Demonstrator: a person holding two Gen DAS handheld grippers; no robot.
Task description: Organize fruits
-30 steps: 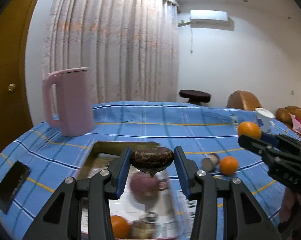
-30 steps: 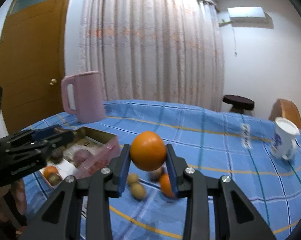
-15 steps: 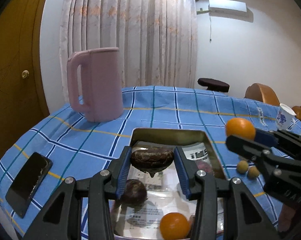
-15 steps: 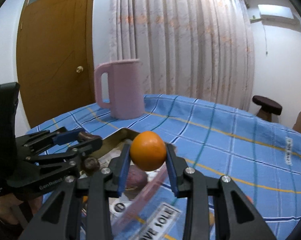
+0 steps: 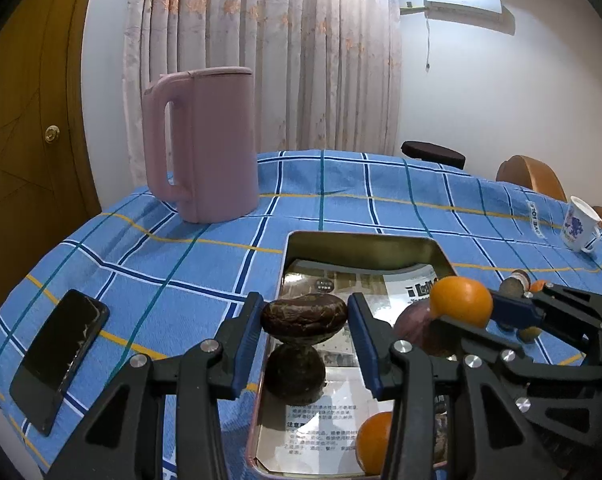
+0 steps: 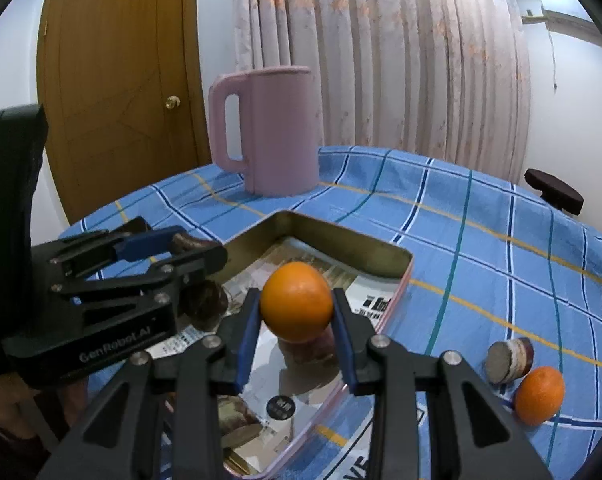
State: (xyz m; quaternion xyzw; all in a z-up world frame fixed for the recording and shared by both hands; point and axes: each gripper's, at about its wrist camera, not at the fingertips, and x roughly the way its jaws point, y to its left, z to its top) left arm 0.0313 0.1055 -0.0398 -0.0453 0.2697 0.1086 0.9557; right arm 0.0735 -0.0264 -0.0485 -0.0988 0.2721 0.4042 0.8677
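A glossy, mirror-like metal tray with a printed paper sheet inside sits on a matt checked cloth, near a smooth matt pink plastic jug, a glossy black phone, a varnished wooden door and a dimpled orange between blue rubbery pads.

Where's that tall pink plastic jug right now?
The tall pink plastic jug stands upright on the blue checked tablecloth, at the far left in both views, beyond the metal tray, before the curtain.
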